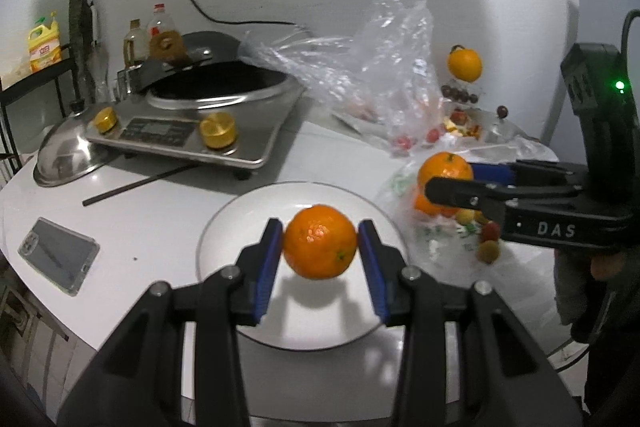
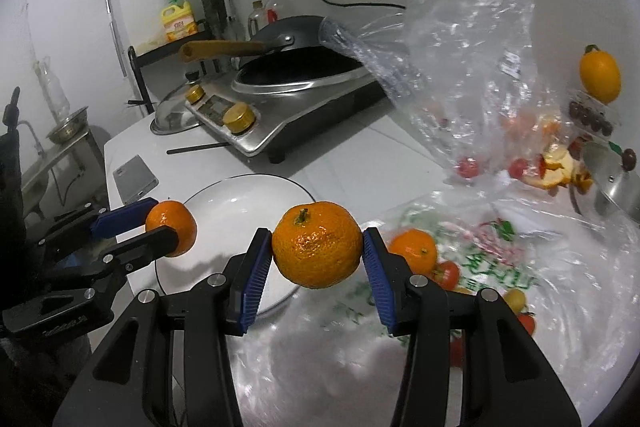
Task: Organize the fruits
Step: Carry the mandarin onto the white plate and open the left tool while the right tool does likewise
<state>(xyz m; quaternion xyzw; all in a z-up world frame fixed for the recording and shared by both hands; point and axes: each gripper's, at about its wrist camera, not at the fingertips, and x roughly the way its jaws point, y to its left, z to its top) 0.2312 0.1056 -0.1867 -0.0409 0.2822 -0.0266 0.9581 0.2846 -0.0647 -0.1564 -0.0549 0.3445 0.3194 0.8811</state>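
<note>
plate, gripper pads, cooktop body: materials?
Plate: looks like glazed white ceramic, glossy with a thin dark rim; could be melamine.
Pads on the left hand-held gripper: blue, finely ribbed, likely rubber or soft plastic.
Cooktop body: brushed metal, probably stainless steel, dull silver sheen.

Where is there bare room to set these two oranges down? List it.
The white plate is bare all over, under the left gripper and its orange. Bare counter lies between plate, phone and cooker. Right of the plate it is crowded: printed bag, loose fruit, clear bag.
</note>
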